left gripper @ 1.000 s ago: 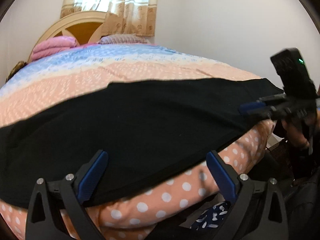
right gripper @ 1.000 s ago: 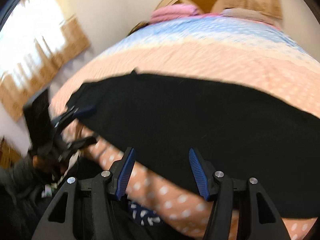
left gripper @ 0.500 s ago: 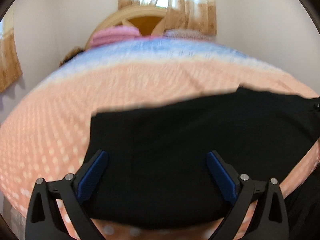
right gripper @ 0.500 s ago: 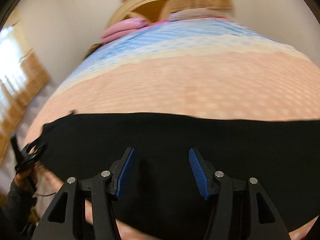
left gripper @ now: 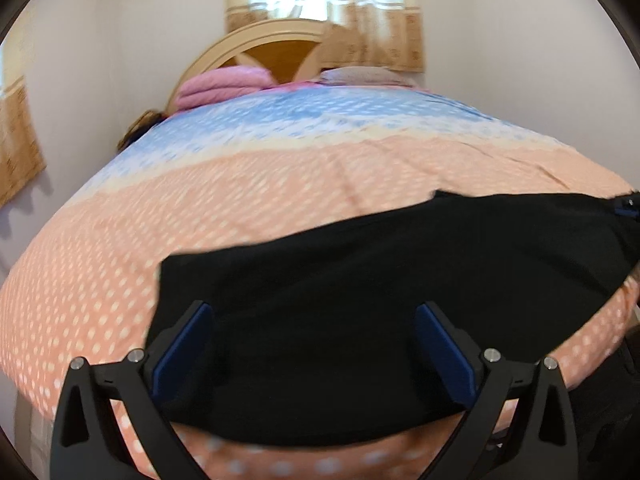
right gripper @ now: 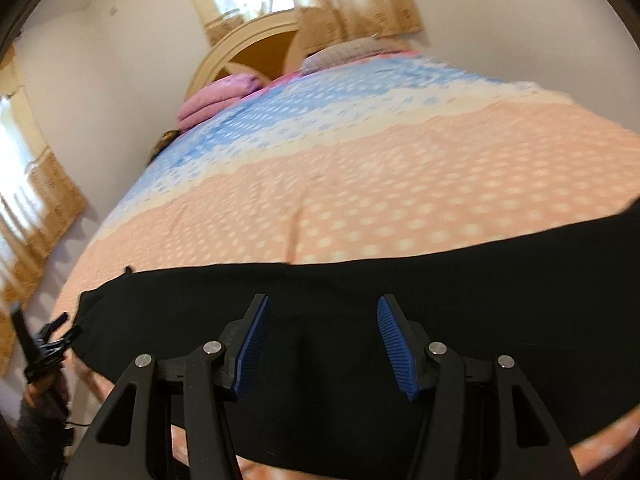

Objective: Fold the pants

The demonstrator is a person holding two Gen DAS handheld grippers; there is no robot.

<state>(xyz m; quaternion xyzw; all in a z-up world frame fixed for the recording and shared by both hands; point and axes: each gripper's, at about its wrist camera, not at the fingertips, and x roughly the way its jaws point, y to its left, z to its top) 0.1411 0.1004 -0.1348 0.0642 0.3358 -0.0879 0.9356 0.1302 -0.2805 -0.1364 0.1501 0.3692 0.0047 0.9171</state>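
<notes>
Black pants (left gripper: 360,320) spread flat along the near edge of the bed (left gripper: 280,200), lying across and beyond both pairs of jaws. Left gripper (left gripper: 316,344) hovering with jaws wide apart and nothing between them, blue pads (left gripper: 184,344) framing the left end of the fabric; cloth edge just outside the left-hand jaw. Right gripper (right gripper: 324,344) likewise held open and empty, jaws spread less widely, above the middle of the dark cloth, which runs off past both jaws.

Compared with a second ago: left view swung from the bed's right corner toward the left end of the pants, so the cut edge of the cloth now sits beside the left-hand jaw rather than far outside it. Other gripper, then large at the right of the left view, now only a sliver at the far right rim. Right view shifted too: left gripper (right gripper: 52,344) seen smaller and lower, well left of the right jaws, at the far corner of the garment. Jaw openings unchanged on both sides.

Ahead of the jaws: peach dotted and blue bedspread, pink folded blanket (left gripper: 224,88) and a pillow (right gripper: 352,50) at the wooden headboard (left gripper: 280,44), tan curtains (left gripper: 324,8) behind. No readable writing, brand or label anywhere; much of both views motion-blurred.
</notes>
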